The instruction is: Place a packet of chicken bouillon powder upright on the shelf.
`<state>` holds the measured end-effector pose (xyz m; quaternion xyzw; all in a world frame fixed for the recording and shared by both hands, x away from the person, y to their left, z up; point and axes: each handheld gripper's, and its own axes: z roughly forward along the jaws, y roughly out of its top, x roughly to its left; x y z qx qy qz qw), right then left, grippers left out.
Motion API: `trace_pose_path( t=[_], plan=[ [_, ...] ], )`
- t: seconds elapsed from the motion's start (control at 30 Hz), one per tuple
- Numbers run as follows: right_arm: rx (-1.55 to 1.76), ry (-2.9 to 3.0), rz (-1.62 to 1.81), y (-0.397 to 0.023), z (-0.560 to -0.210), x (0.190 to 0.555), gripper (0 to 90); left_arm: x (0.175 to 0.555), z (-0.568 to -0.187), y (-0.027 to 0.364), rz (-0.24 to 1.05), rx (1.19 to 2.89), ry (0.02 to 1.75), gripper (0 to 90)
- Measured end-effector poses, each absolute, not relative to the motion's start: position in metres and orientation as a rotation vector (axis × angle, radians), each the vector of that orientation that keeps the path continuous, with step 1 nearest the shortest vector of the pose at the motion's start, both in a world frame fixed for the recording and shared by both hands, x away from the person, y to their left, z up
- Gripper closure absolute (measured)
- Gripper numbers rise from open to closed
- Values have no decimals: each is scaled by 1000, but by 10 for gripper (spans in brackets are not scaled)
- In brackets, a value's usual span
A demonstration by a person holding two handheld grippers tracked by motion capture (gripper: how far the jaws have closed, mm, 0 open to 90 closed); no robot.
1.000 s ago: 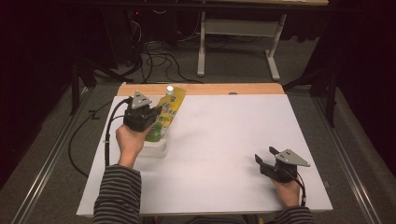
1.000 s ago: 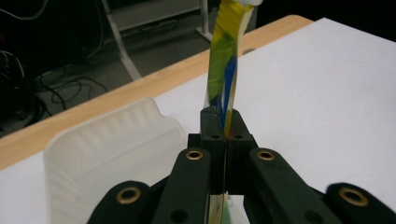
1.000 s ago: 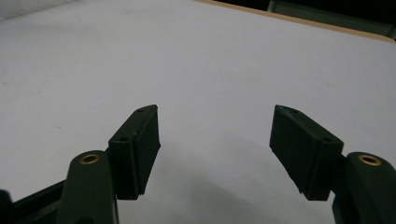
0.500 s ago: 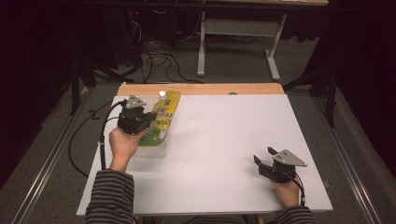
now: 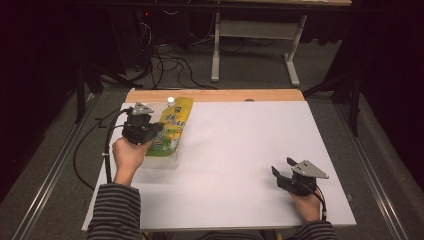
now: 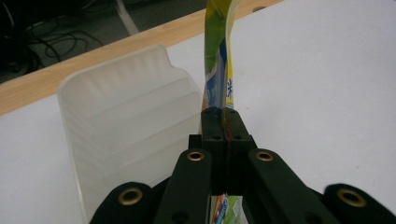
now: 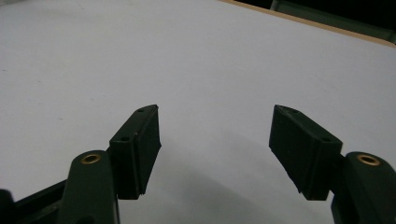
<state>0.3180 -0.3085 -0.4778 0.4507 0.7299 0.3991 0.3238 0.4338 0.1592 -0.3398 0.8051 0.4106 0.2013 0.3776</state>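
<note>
Pouch, flat and glossy, printed yellow, green and blue, with a small white cap at its far end, lies aslant at the bench's left rear; its near end sits over a translucent plastic tray. Seen along the left gripper, the tray is milky, thin-walled and ribbed in shallow steps, with a notched, rounded rim, and it lies just beside the pouch, whose thin edge rises upward between the black fingers; these are closed tight on that edge. From above, the left gripper is held in the left hand, a striped sleeve behind it and a black cable looping off the bench's left side. Bench top is matte white sheet with a bare wooden strip along its far edge. Right gripper rests low at the near right corner, well apart from the pouch; in its own view the blocky black fingers of the right gripper stand wide apart over bare white surface. Beyond the bench, cables on grey floor and a pale metal stand.
</note>
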Motion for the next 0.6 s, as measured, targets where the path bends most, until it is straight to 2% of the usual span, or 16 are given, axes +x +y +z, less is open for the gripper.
trace_pose_path(
  t=[0.23, 0.6],
  plan=[
    [1186, 1913, 1047, -309, -478, 318, 344, 426, -348, 169, 562, 2047, 1002, 900],
    [1186, 1915, 1039, -308, -478, 318, 344, 417, -355, 188, 487, 2025, 1063, 900]
  ],
)
